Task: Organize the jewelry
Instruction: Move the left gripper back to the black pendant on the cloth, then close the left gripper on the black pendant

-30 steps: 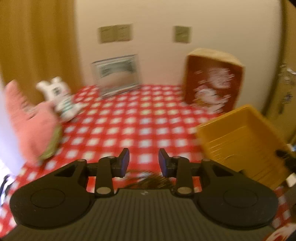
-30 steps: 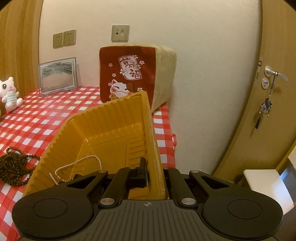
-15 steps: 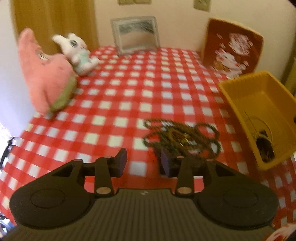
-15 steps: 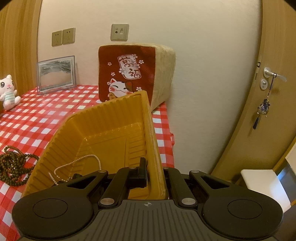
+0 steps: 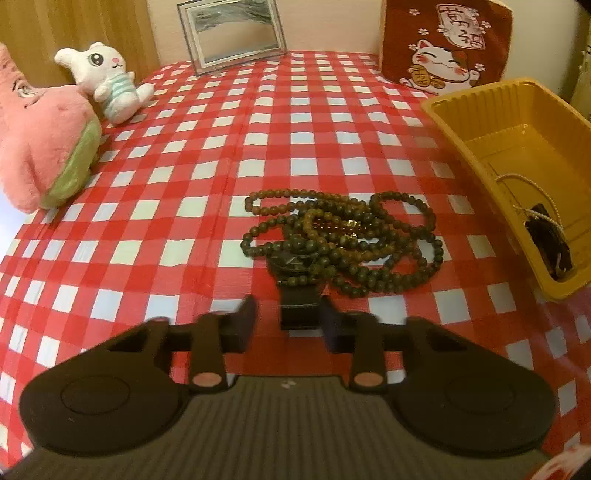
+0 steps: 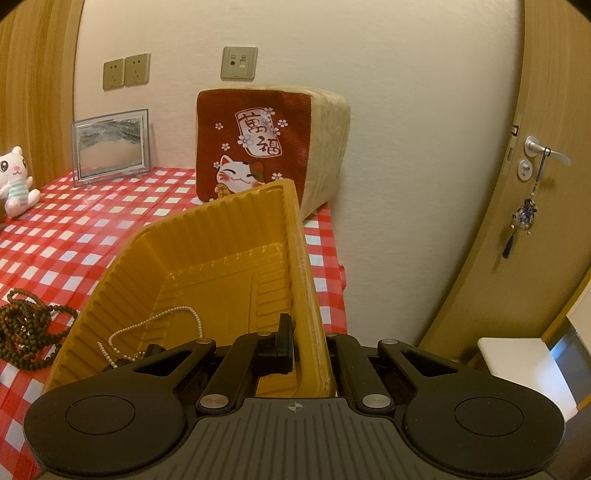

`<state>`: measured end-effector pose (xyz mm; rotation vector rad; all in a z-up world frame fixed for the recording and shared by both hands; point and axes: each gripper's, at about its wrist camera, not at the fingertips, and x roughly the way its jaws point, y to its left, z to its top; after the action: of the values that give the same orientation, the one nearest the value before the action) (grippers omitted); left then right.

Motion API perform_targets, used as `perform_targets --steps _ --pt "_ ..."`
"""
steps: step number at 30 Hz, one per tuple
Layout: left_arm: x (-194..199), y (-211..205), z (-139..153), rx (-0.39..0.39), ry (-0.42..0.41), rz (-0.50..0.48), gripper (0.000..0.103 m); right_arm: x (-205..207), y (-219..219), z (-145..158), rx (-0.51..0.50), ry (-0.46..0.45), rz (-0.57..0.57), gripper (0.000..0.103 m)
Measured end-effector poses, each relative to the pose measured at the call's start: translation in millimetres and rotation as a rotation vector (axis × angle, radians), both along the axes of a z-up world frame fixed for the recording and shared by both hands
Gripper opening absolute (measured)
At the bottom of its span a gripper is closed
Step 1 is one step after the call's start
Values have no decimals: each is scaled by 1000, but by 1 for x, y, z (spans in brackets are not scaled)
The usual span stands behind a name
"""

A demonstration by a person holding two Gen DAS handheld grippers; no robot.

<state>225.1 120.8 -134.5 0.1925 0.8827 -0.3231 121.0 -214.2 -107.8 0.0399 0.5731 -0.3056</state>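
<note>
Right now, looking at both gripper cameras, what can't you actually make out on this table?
- Dark item in the yellow tray: left view shows only a dark lump in the corner; right view hides it behind the right gripper.
- Black object under the brown beads: beads cover part of it, so I can't identify it.
- Pink plush: cut off by the left edge.
- Left gripper: fingertips blurred.

Red-checked tablecloth, bead strands, yellow tray, two plush toys, picture frame, cushion
</note>
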Motion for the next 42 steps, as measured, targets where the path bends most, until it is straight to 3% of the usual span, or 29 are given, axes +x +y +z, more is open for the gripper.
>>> perform_targets --steps 14,29,30,31,35,40,42 --pt "-41 35 8 44 27 29 20 0 0 0 0 0 2 3" --pt "-42 24 66 -46 -45 42 19 -1 0 -2 3 -8 25 3" --pt "-43 22 70 -55 -52 36 3 -1 -1 -2 2 -9 27 3" --pt "-43 20 73 -71 -59 28 0 -1 -1 -2 3 -9 28 3" --pt "-43 8 89 -81 -83 -9 0 0 -1 -2 6 -11 30 3" --pt "-35 18 74 -97 -27 83 9 -2 -1 -2 10 -13 33 3" --pt "-36 24 69 -90 -5 101 23 -1 -1 -2 12 -14 35 3"
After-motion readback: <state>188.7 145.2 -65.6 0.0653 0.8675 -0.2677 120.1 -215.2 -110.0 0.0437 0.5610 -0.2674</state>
